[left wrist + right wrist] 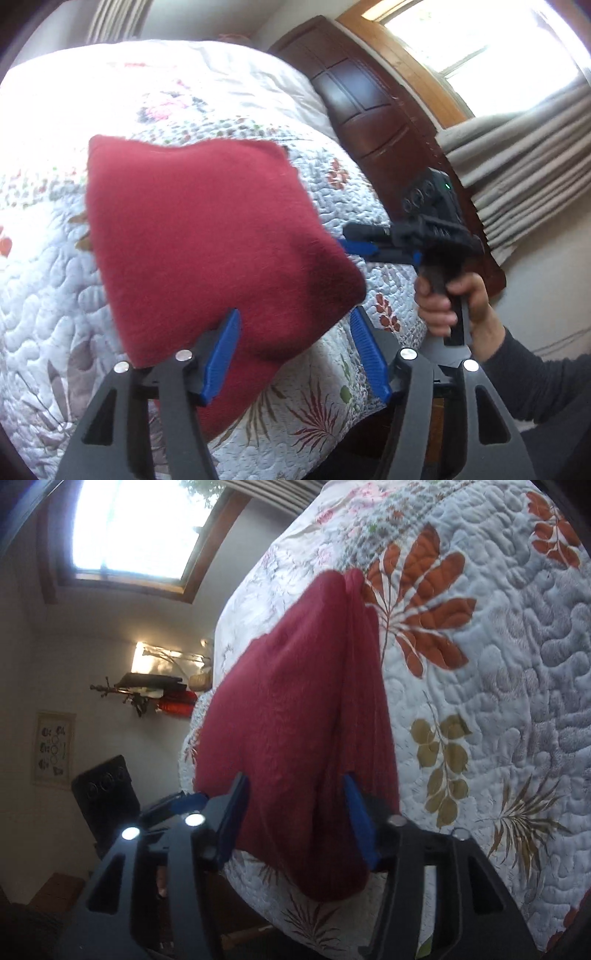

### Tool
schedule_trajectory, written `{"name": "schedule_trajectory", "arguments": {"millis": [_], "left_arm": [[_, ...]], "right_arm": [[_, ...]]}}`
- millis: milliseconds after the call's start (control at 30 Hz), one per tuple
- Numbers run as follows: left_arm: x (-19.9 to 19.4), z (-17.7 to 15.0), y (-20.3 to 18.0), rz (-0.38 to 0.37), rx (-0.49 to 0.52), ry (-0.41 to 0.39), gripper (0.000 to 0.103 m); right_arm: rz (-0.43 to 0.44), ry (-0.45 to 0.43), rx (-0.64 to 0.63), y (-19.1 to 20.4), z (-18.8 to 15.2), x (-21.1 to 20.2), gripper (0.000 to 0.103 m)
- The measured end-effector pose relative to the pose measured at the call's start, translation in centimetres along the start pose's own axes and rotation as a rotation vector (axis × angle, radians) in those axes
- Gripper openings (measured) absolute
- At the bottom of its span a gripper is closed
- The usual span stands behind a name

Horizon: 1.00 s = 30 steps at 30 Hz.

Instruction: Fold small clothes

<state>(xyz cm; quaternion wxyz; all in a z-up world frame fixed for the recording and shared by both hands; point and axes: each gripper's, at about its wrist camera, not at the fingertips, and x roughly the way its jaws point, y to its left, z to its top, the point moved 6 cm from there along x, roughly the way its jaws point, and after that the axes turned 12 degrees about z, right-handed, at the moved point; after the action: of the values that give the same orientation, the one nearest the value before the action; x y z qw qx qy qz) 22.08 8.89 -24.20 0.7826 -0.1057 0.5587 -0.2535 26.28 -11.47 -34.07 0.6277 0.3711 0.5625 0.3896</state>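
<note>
Above the quilt (55,266), my left gripper (295,354) sits spread wide around the red cloth (207,229). At three o'clock, my right gripper (295,812) has its jaws apart with the cloth's folded edge between them; whether they pinch it, I cannot tell.

Folded fuzzy knit garment (207,236): solid deep crimson, unpatterned. Quilted bedspread (517,664): white ground, stippled stitching; rust-orange leaf sprays at 12 to 1 o'clock of the garment in the right wrist view, olive sprig at 3 o'clock. Gripper fingers (221,354): blue ribbed pads, black frames. Panelled headboard (362,103): dark reddish-brown. Pleated curtain (524,173): beige.
</note>
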Motion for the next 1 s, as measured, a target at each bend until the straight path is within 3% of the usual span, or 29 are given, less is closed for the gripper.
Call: {"name": "schedule_trajectory", "arguments": {"millis": [67,200,267,333,433,500,533,567,600,700,800,867,900,1000], "left_arm": [[0.5,-0.2,0.5,-0.019,-0.036,0.006,0.062],[0.1,-0.6,0.9,-0.044,-0.083,0.008,0.061],[-1.0,-0.8,1.5,-0.032,-0.081,-0.004,0.062],[-2.1,-1.0,1.7,-0.031,-0.096,-0.022,0.063],[-3.7,-1.4,2.7,-0.014,-0.134,-0.058,0.071],[-4.5,-1.8,3.9,0.001,-0.181,-0.083,0.074],[-4.8,-1.9,4.6,-0.001,-0.211,-0.09,0.074],[-4.9,-2.1,5.3,0.0,-0.237,-0.096,0.075],[-5.0,-2.4,6.0,0.01,-0.26,-0.101,0.077],[-4.5,-3.3,7.5,0.013,-0.322,-0.078,0.078],[-3.5,-4.0,8.4,0.012,-0.345,-0.025,0.079],[-3.5,-3.9,8.8,0.007,-0.345,-0.022,0.082],[-3.5,-3.9,9.1,-0.006,-0.356,-0.028,0.085],[-3.0,-3.5,10.1,-0.057,-0.411,-0.04,0.089]], "right_arm": [[-0.029,-0.017,0.047,-2.3,-0.1,0.1,0.012],[0.021,-0.028,0.074,-2.9,-1.4,-0.9,0.015],[0.046,-0.064,0.051,-1.4,-1.8,-2.1,0.031],[0.043,-0.091,0.006,0.2,-2.3,-3.6,0.035],[-0.004,-0.084,-0.078,1.9,-3.8,-4.6,0.06],[-0.043,-0.042,-0.101,1.3,-4.7,-3.9,0.062],[-0.062,-0.025,-0.096,0.9,-4.9,-3.2,0.056],[-0.074,-0.015,-0.078,0.1,-5.0,-2.6,0.027],[-0.094,-0.012,-0.053,-1.1,-4.8,-2.3,0.015],[-0.077,-0.05,0.05,-4.0,-4.2,-2.6,0.013],[0.014,-0.046,0.034,-2.6,-4.2,-3.6,0.039],[0.058,-0.075,0.015,-1.5,-3.5,-5.1,0.087],[0.08,-0.095,0.022,-1.3,-2.7,-5.8,0.093],[0.158,-0.111,0.087,-1.7,0.0,-6.8,0.096]]}}
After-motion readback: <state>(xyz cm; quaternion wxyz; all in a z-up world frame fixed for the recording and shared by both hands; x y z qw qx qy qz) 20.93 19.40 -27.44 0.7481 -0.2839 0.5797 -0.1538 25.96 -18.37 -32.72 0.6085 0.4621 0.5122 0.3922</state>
